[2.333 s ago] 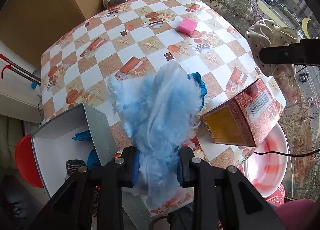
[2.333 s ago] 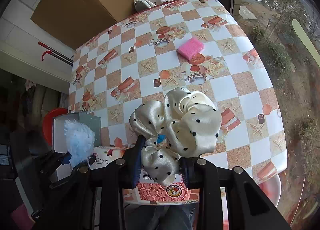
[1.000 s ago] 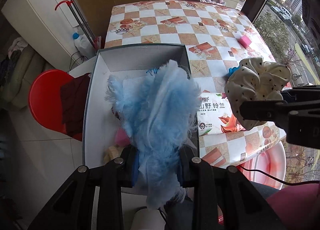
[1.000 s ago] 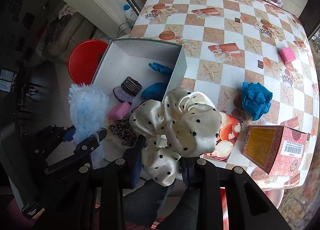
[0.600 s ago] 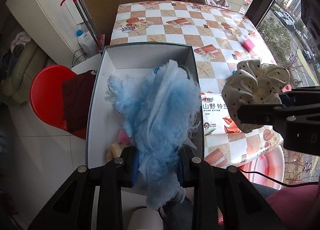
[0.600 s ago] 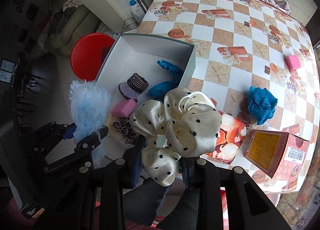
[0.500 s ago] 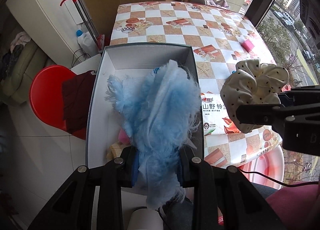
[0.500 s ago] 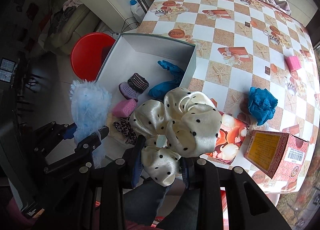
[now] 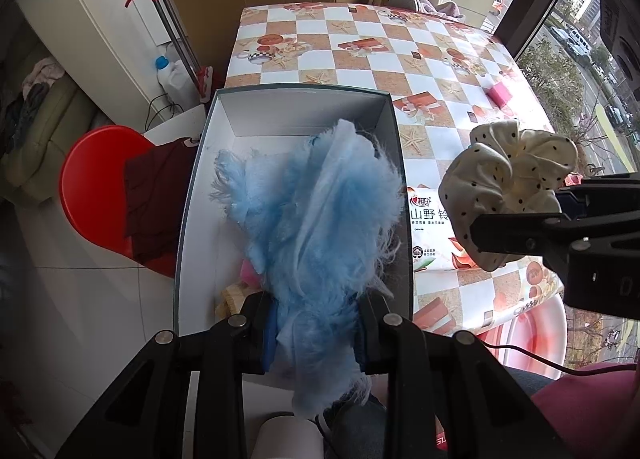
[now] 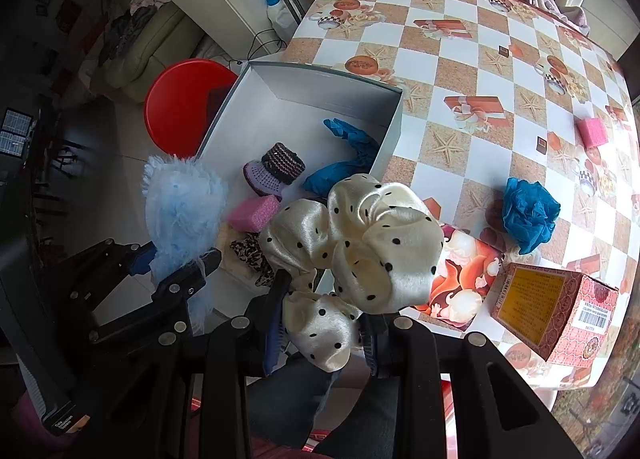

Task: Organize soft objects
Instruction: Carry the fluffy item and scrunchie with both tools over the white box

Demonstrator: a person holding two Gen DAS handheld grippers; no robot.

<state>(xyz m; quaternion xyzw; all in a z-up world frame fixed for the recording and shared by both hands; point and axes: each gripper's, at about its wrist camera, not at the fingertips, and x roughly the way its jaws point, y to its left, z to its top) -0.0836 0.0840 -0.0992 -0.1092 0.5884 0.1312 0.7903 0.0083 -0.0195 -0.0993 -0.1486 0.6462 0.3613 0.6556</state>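
My left gripper is shut on a fluffy light-blue duster cloth, held above the open white box beside the table. In the right wrist view the same blue fluff hangs over the box's near left corner. My right gripper is shut on a cream satin scrunchie with black dots, above the box's near right edge. In the left wrist view that scrunchie sits over the tissue pack. Inside the box lie a blue glove, a knitted hat, a pink sponge and a leopard-print piece.
On the checkered table lie a blue crumpled cloth, a pink sponge, a tissue pack and a patterned carton. A red stool with a dark cloth stands left of the box. A mop and a bottle lean at the wall.
Both grippers swung from over the table to over the box earlier on; in the last half second they stay nearly still, each holding its object.
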